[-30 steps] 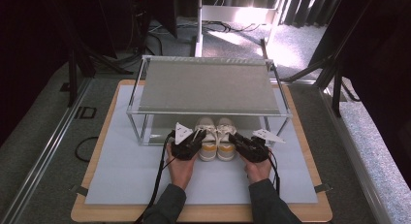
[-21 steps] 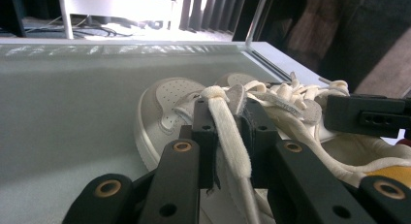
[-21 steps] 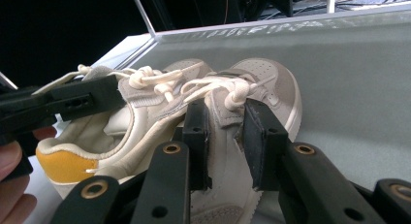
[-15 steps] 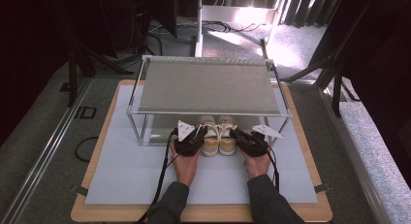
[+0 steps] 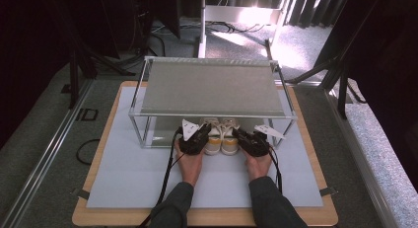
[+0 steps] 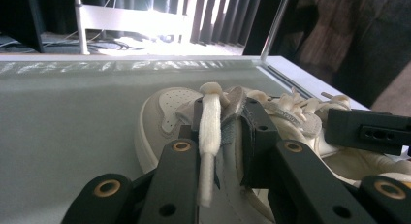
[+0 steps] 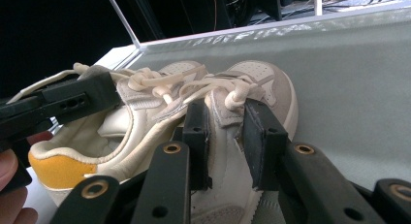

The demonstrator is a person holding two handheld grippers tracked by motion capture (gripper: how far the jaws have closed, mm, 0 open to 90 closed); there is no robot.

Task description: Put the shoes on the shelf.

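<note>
1. Cream leather and grey suede make up the pair of sneakers we are handling: the left shoe [image 5: 213, 138] and the right shoe [image 5: 229, 137] sit side by side, touching, toes pointing away from us.
2. We see the pair at the front edge of the lower level of a metal-framed rack [image 5: 148, 134], half under its pale grey top shelf [image 5: 212, 87], with the heels poking out towards us.
3. Our left gripper [image 5: 198, 134] is clamped on the left shoe; in the left gripper view [image 6: 222, 132] its black jaws pinch the tongue and a flat cream lace [image 6: 209, 136] that hangs down between them.
4. Our right gripper [image 5: 244, 137] is clamped on the right shoe; in the right gripper view [image 7: 227, 136] the jaws squeeze the tongue just below a knotted lace [image 7: 232, 99].
5. From the right gripper view we also make out the yellow heel patch [image 7: 58, 170] of the left shoe, and the other gripper's black jaw reaching across that shoe's laces.
6. Both our hands rest low behind the grippers, the left hand [image 5: 189, 164] and the right hand [image 5: 258, 165] roughly level with each other, dark sleeves entering from the bottom of the high view.
7. Under the rack lies a light grey mat [image 5: 133, 178] on a wooden board [image 5: 207, 217], and black cables trail from each gripper back along our forearms.
</note>
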